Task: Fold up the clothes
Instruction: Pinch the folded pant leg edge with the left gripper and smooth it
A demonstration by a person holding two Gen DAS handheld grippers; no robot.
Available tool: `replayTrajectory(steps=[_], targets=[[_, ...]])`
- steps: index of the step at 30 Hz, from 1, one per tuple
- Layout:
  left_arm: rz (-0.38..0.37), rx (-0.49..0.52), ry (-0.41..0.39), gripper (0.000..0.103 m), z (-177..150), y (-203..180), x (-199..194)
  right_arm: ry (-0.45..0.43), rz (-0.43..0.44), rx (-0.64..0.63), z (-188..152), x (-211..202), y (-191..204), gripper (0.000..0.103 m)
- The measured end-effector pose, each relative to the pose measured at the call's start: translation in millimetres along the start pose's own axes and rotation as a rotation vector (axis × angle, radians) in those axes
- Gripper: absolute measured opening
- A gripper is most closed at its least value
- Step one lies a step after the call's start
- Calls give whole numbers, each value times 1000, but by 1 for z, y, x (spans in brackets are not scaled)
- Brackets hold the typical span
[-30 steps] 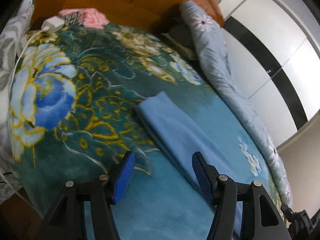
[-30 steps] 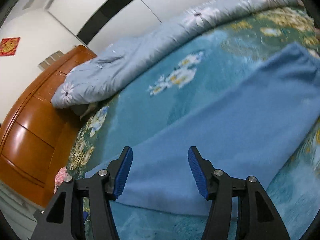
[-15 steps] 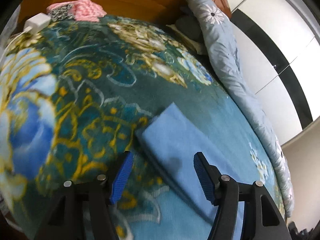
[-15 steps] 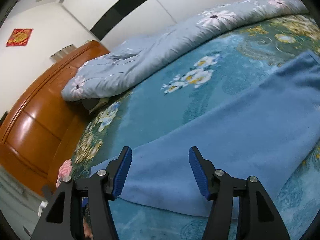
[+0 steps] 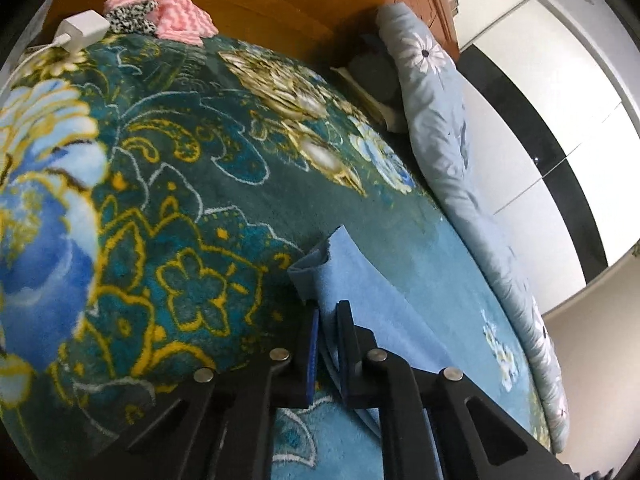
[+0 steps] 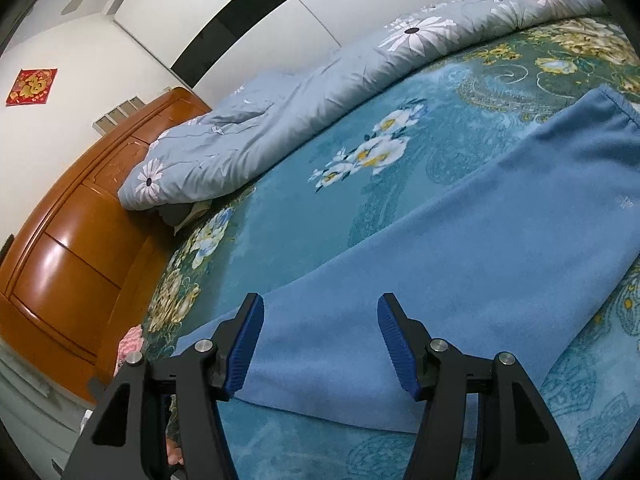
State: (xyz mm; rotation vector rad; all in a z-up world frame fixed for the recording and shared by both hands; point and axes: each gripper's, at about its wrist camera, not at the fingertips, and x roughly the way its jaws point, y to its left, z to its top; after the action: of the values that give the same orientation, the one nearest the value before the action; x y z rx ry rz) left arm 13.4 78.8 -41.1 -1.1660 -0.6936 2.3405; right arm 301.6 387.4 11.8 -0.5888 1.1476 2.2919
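A light blue garment [image 6: 460, 260] lies folded lengthwise in a long strip on the teal flowered blanket [image 6: 312, 220]. In the left wrist view my left gripper [image 5: 327, 314] is shut on the near end of the blue garment [image 5: 360, 280], pinching its layered edge, which bunches up just past the fingertips. In the right wrist view my right gripper [image 6: 320, 306] is open and empty, hovering over the garment's near edge with the cloth between and below its blue pads [image 6: 394, 336].
A grey-blue flowered quilt [image 6: 320, 92] is bunched along the bed's far side beside a wooden headboard [image 6: 80, 240]. A white charger with cable [image 5: 82, 28] and pink knitted cloth [image 5: 184, 20] lie at the blanket's far edge. White wardrobe doors stand beyond.
My left gripper moved forward onto the garment's end and closed on it. The right gripper stayed open, with its view shifting slightly over the cloth.
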Motion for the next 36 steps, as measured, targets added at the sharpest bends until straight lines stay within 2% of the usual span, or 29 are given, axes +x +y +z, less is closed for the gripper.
replayTrajectory(steps=[4,8,12,17,22,23,26,31,32,34,35,36], targets=[[-39,119,-71,8,-7,-26,-21,9,8,27,3,0,-6,61],[-76,253,-130,8,-21,-69,-48,20,31,65,6,-1,-14,61],[-157,411,-109,8,-46,-130,-64,-17,54,102,11,-11,-22,61],[-199,507,-30,8,-77,-165,-53,-67,61,200,21,-21,-45,61],[-241,603,50,8,-107,-200,-42,-70,39,289,30,-22,-72,61],[-239,604,65,8,-108,-201,-39,-68,43,304,31,-22,-76,61],[-158,530,74,8,-81,-172,-32,-53,54,325,33,-19,-81,61],[-26,401,-9,9,-37,-118,-45,-8,79,313,32,-11,-77,61],[-2,365,-19,13,-30,-107,-47,-4,81,309,32,-10,-76,61],[60,261,-45,32,-18,-79,-49,-2,81,303,31,-10,-75,61],[57,214,-43,47,-16,-66,-49,-3,80,303,31,-10,-75,61],[55,167,-41,51,-13,-54,-49,-4,77,304,31,-10,-75,61]])
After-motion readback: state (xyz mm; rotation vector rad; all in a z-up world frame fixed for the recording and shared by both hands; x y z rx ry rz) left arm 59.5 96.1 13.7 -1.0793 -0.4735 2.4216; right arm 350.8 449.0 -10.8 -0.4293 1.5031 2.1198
